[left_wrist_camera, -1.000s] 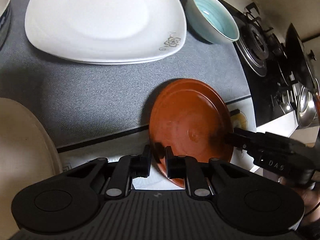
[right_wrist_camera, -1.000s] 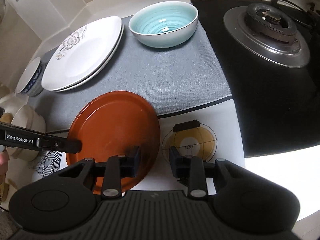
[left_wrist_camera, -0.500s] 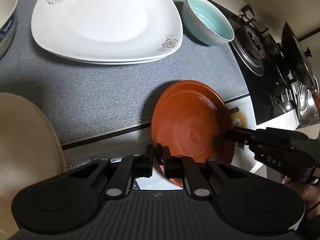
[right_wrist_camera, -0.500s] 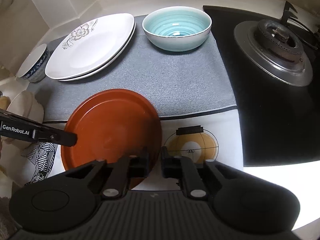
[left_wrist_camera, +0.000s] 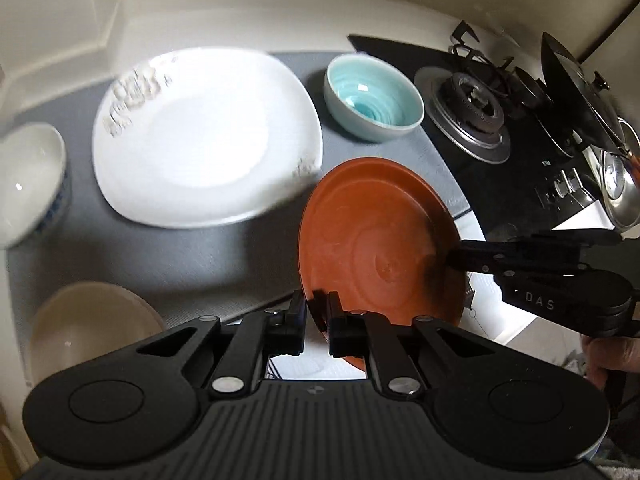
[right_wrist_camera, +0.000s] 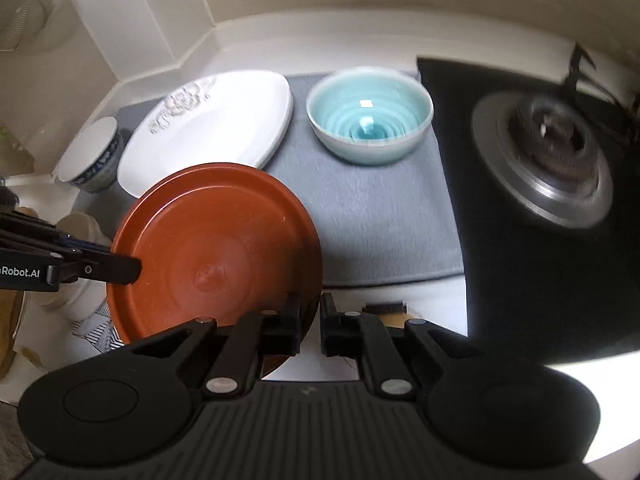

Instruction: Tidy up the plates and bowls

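A round brown plate (left_wrist_camera: 376,240) is held up off the counter between both grippers. My left gripper (left_wrist_camera: 317,322) is shut on its left rim; my right gripper (right_wrist_camera: 310,326) is shut on its right rim. The plate (right_wrist_camera: 216,256) hangs above the front of the grey mat (right_wrist_camera: 380,216). A white square plate stack (left_wrist_camera: 204,136) lies on the mat at the back left and shows in the right wrist view (right_wrist_camera: 216,124). A light blue bowl (left_wrist_camera: 374,98) stands to its right and shows in the right wrist view (right_wrist_camera: 370,110).
A blue-patterned white bowl (left_wrist_camera: 28,184) stands at the left edge, and a cream bowl (left_wrist_camera: 92,332) in front of it. A black gas stove (left_wrist_camera: 476,116) with burners, a pan and a kettle (left_wrist_camera: 620,188) fills the right side. A wall corner lies behind.
Both grippers have closed on the brown plate's rims and lifted it off the counter. Both cameras have risen and pulled back, so more of the counter shows.
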### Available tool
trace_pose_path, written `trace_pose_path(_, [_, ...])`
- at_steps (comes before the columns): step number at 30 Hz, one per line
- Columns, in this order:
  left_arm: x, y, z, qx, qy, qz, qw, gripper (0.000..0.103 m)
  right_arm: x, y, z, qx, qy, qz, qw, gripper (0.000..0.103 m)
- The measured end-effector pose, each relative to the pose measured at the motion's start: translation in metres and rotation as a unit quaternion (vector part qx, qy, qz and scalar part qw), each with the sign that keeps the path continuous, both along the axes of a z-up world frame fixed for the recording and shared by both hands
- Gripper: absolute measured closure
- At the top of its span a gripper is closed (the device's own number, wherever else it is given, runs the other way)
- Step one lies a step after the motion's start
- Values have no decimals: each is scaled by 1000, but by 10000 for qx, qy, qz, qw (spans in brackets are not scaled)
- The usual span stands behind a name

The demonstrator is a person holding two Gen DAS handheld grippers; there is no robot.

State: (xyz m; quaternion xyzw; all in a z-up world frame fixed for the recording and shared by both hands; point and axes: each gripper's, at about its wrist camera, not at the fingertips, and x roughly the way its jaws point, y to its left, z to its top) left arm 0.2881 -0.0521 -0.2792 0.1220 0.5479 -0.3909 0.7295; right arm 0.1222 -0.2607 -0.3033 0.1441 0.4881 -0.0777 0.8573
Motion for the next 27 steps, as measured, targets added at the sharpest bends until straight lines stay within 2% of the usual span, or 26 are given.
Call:
trace_pose_path(6, [12,12,26,-253,58,205,9995,91,10,-2,34,-14,-330,-59,9994,95])
trace_pose_path(13, [23,30,69,-540,-215,492,9971,91,26,10,83,-160,-897,43,9958,95])
trace_pose_path(17, [40,38,80,-690,-184,678,9951,92,45,16,96,-236,-1010,124,9945,95])
trace_pose_path(22, [74,37,68,-497,-159,1016,9935,92,84,15,88,-46,-986,212,9949,95])
trace_pose_path(25, [95,33,50,-329,-233,1146,9926,92,112,14,73,66,-862,243,9960,95])
trace_pose_path(27, [110,30,34,-215,-131,1359,9904,92,129,15,60,70,-796,309,9963,96])
